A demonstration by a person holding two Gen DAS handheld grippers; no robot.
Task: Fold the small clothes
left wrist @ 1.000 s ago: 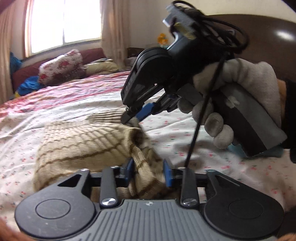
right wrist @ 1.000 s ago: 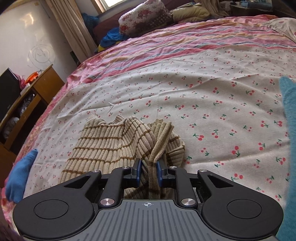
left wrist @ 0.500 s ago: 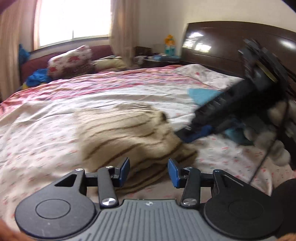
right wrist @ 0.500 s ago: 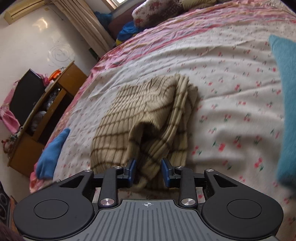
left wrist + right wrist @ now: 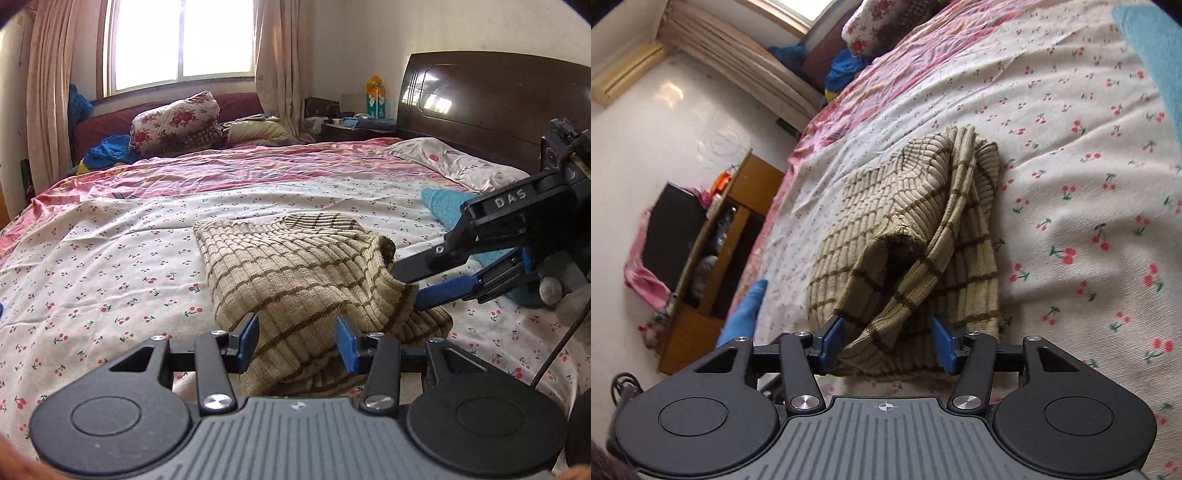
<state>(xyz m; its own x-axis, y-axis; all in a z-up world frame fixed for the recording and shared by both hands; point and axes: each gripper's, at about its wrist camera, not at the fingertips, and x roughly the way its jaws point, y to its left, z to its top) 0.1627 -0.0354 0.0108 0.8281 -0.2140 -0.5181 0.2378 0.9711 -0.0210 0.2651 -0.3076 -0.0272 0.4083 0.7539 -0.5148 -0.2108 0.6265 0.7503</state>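
A beige knit sweater with brown stripes (image 5: 295, 266) lies folded in a thick bundle on the cherry-print bedsheet (image 5: 110, 266). My left gripper (image 5: 297, 341) is at the bundle's near edge. Its blue pads stand apart and the knit lies loose between them. From the right, my right gripper (image 5: 412, 286) reaches the bundle's right edge, held by a gloved hand (image 5: 569, 295). In the right wrist view the right gripper (image 5: 888, 343) has its jaws opening. The sweater's (image 5: 916, 240) folded sleeve end rests slack between its pads.
A teal cloth (image 5: 443, 206) lies right of the sweater, near a pillow (image 5: 454, 162) and the dark headboard (image 5: 498, 99). A blue garment (image 5: 746, 314) sits at the bed's left edge beside a wooden cabinet (image 5: 713, 258). Floral bedding (image 5: 173, 122) is piled under the window.
Both grippers have let go of the sweater and their jaws have spread. The right gripper has swung from above the sweater down to its right edge. The sweater now rests folded on the sheet.
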